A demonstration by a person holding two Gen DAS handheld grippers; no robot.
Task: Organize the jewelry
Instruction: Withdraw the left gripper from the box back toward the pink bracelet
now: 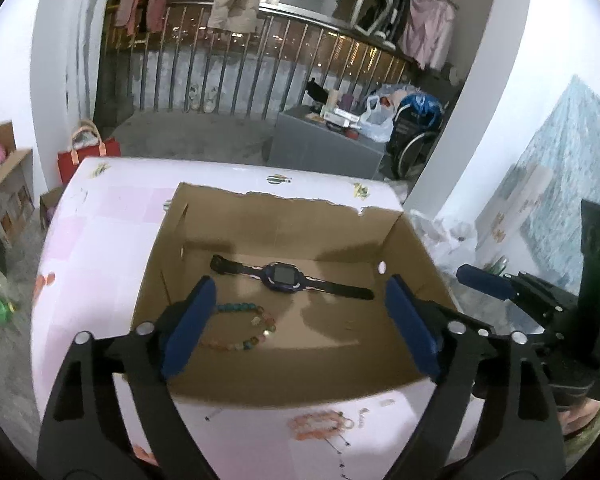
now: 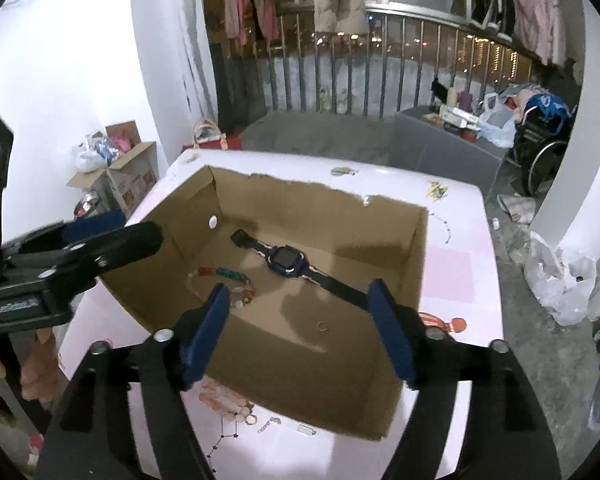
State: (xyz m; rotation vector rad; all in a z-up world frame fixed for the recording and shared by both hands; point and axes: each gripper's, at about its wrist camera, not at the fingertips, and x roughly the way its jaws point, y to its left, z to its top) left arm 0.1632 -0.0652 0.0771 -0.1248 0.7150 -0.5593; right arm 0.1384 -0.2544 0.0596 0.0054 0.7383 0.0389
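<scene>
On the pink-and-white table point(image 1: 100, 240) sits an open cardboard box point(image 1: 404, 248), its far wall torn along the top edge, and both grippers hang above its near side with their blue-padded fingers spread wide and nothing between them. Inside the box, a dark blue smartwatch point(image 1: 282, 276) lies flat with its black strap stretched out, screen up, toward the far wall. Just nearer than the watch, on the left part of the box floor, rests a multicoloured beaded bracelet point(image 1: 246, 328); from the left wrist view the left gripper point(image 1: 300, 320) has its left pad overlapping the bracelet's edge in the picture, though whether it touches cannot be told. The right wrist view shows the right gripper point(image 2: 300, 332) over the middle of the box, with a small thin ring point(image 2: 322, 326) lying on the bare cardboard floor between its fingers, apart from the watch and bracelet. Outside the box, on the table just beside its near wall, lie a pale pink beaded bracelet point(image 2: 224, 398), a fine dark chain necklace point(image 2: 220, 444) and a few small clear or silvery pieces point(image 2: 306, 430) too small to name. Another thin chain point(image 2: 446, 228) lies on the table past the box's right wall.
</scene>
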